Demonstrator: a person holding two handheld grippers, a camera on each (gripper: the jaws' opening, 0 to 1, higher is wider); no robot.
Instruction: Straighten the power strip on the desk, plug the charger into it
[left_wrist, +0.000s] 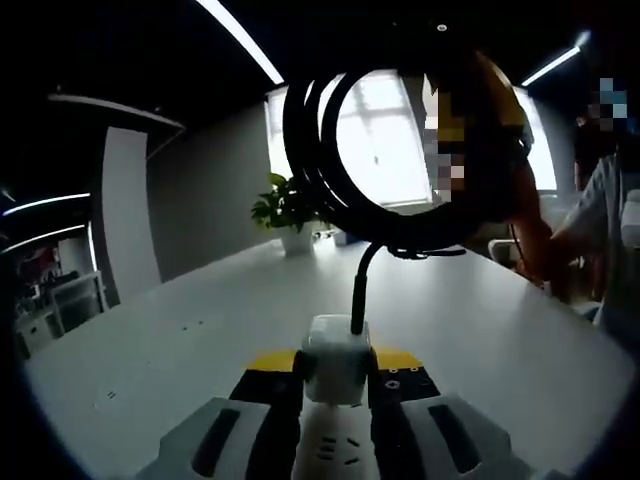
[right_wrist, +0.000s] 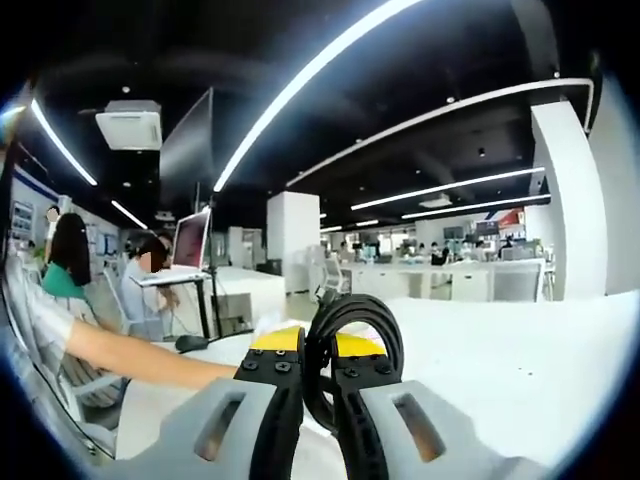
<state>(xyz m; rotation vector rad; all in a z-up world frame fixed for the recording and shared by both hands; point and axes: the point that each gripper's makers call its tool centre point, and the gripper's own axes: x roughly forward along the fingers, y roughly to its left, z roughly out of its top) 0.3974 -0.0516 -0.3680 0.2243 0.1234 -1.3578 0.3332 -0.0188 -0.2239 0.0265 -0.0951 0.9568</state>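
In the left gripper view, my left gripper (left_wrist: 335, 372) is shut on the end of a white power strip (left_wrist: 335, 440). The strip's socket slots face up between the jaws. Its black cable (left_wrist: 360, 290) rises from that end into a coiled bundle (left_wrist: 330, 160) hanging in the air above the white desk (left_wrist: 180, 340). In the right gripper view, my right gripper (right_wrist: 318, 372) is shut on the black cable coil (right_wrist: 350, 320), whose loops stand up between the yellow-tipped jaws. The desk (right_wrist: 520, 360) lies below.
A potted plant (left_wrist: 288, 212) stands at the desk's far end by the window. A person in orange (left_wrist: 490, 140) is at the right edge of the desk. In the right gripper view a person's arm (right_wrist: 140, 360) reaches in from the left, and seated people (right_wrist: 150, 285) work by a laptop (right_wrist: 190, 245).
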